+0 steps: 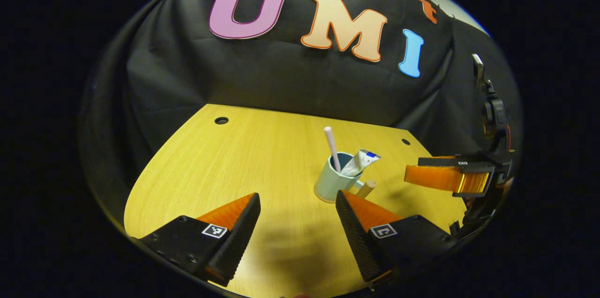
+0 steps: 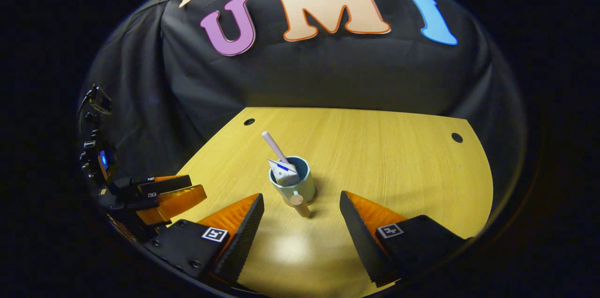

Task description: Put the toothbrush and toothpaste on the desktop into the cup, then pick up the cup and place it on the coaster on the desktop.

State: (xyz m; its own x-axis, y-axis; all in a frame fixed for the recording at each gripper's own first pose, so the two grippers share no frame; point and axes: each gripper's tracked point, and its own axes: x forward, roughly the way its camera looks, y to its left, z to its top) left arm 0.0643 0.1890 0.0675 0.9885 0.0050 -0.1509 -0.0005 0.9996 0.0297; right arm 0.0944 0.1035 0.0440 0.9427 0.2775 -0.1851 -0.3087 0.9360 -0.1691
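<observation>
Toothbrush (image 2: 274, 146) and toothpaste (image 2: 284, 172) upright in cup (image 2: 296, 185) on tabletop (image 2: 384, 162) | left gripper (image 1: 298, 223) and right gripper (image 2: 302, 225) jaws apart, empty

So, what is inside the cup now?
Inside the cup stand the toothbrush, its handle leaning out over the rim, and the toothpaste tube, flat end up. Their lower parts are hidden by the cup's wall, so the bottom cannot be seen.

Bare desktop (image 2: 384, 157) rings the cup (image 2: 295, 185); its handle (image 2: 300, 205) juts toward the fingers.

Cup (image 2: 294, 186) hides toothbrush (image 2: 274, 146) and toothpaste (image 2: 284, 172) bottoms.
</observation>
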